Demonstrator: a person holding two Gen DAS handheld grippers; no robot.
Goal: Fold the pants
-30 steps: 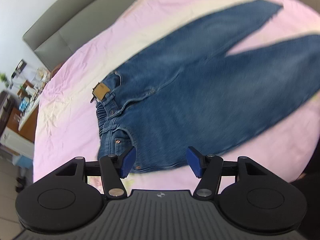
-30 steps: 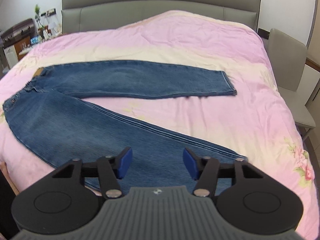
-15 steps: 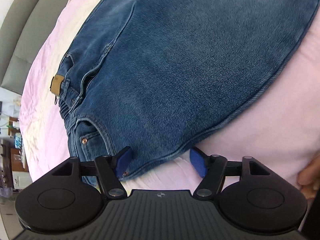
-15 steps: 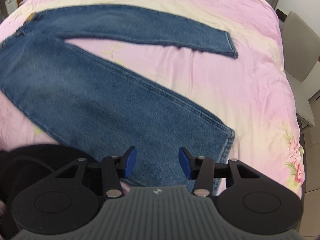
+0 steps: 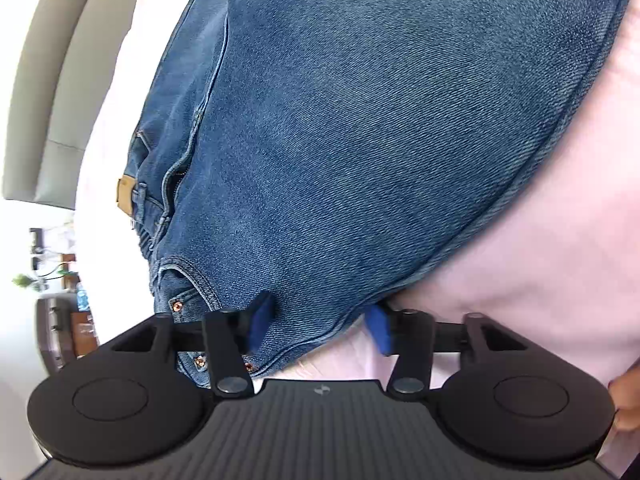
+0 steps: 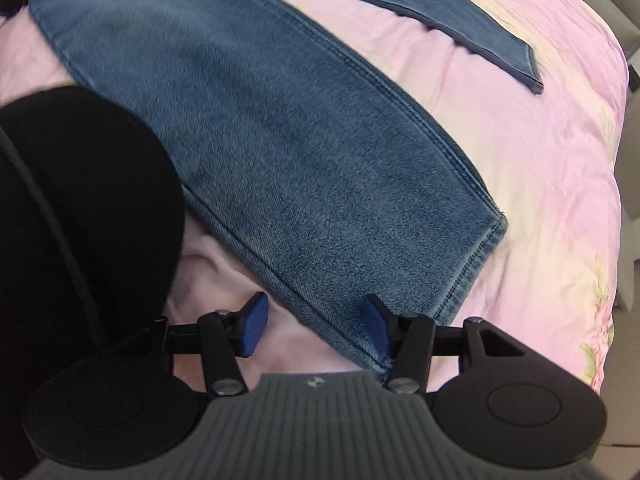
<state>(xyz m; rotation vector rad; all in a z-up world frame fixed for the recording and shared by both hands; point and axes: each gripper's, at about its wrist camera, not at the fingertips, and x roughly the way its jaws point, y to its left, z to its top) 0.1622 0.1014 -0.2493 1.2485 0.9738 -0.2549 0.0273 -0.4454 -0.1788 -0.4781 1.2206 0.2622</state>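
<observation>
Jeans (image 5: pixel 360 140): both legs run off the top and right edges in the left wrist view, so the hems aren't visible there. Near waist corner sits behind the left gripper (image 5: pixel 318 326) body; whether the pads touch the denim, can't tell. In the right wrist view the waistband is cut off at the top left. A black shape (image 6: pixel 72 216), out of focus, hides the bedspread (image 6: pixel 540 168) and part of the near leg's edge. Near leg's hem corner disappears under the right gripper (image 6: pixel 316 328). Shelf clutter (image 5: pixel 56 272) is too small to identify.
</observation>
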